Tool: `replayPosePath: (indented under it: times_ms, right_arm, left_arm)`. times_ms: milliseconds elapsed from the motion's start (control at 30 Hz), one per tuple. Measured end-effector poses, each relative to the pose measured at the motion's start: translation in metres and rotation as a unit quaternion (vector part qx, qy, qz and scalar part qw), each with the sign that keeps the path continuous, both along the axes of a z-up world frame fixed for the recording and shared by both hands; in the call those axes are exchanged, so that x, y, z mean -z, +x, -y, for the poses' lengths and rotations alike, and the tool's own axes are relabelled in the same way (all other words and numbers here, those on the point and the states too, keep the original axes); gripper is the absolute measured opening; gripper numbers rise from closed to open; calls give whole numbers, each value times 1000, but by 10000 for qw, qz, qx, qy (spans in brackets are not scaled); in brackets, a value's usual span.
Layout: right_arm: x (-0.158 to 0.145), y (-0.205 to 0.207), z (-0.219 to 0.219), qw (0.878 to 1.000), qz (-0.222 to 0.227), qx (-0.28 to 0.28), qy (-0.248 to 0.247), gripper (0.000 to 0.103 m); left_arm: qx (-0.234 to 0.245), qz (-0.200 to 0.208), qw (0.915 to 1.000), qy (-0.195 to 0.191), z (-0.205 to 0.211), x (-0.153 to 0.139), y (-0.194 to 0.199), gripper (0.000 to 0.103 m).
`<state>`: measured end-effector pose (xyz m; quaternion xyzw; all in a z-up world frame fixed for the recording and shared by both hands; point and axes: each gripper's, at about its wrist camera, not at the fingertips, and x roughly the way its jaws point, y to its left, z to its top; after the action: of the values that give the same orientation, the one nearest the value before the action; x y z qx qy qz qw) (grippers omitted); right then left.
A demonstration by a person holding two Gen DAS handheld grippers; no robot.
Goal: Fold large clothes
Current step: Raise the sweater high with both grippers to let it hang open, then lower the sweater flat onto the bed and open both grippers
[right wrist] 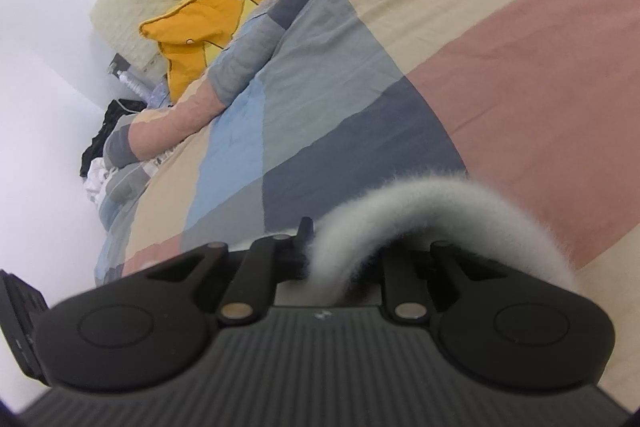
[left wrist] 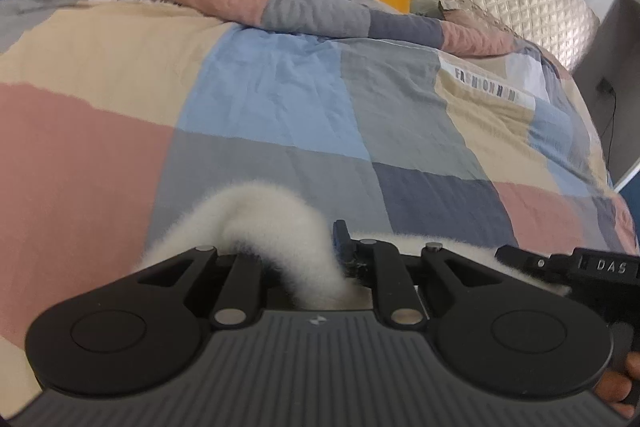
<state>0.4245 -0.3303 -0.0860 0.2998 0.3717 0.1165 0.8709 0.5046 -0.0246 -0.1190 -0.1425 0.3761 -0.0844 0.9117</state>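
White fleece [left wrist: 256, 227] is arching between both sets of jaws. I am pinching it narrowly with the left gripper [left wrist: 320, 267] and right gripper [right wrist: 320, 259], low over the patchwork quilt [left wrist: 280, 99], seemingly to lay a fold.

A white fluffy garment [left wrist: 256, 223] is seen at the lower centre of the left wrist view, bunched into an arched fold. In the right wrist view it curves across the lower right.

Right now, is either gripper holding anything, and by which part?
Each gripper pinches a bulged-up fold of the white fluffy fleece garment: the left gripper at this fold, the right gripper at this one. Which part cannot be told.
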Motion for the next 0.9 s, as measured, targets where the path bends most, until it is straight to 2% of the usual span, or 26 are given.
replayPosePath:
  times_ms: [33,67,100,133,200,233,400,500,567,900]
  right_arm:
    - [-3,-2,-1,10000,-8,-21,-3,20]
    - [-5,-5,-1,10000,-24,-48,7,21]
    - [-8,-9,0,10000,-42,-72,23,26]
    - [-12,-13,0,9999,-67,-87,31,31]
    - [-21,-25,-1,9999,-45,-96,44,63]
    - [-26,-32,-2,9999,-19,-102,31,67]
    - [-61,-74,-7,9994,248,-244,-76,67]
    - [-84,-106,-12,9980,464,-322,-274,67]
    - [-95,-127,-15,9967,598,-360,-418,67]
    - [-137,-231,-24,9918,923,-492,-732,67]
  left_arm:
    - [32,-5,10000,22,1,-5,-4,27]
    - [50,1,10000,9,3,-14,-12,38]
    - [40,13,10000,3,3,-21,-20,54]
    - [2,38,10000,31,3,-27,-26,59]
    - [32,46,10000,39,2,-36,-38,66]
    - [39,7,10000,73,3,-42,-45,67]
    - [-10,133,9998,124,-4,-74,-94,67]
    - [-43,209,9998,-18,-13,-93,-131,67]
    - [-45,232,9997,43,-16,-106,-156,67]
    - [-103,190,9997,66,-41,-166,-270,67]
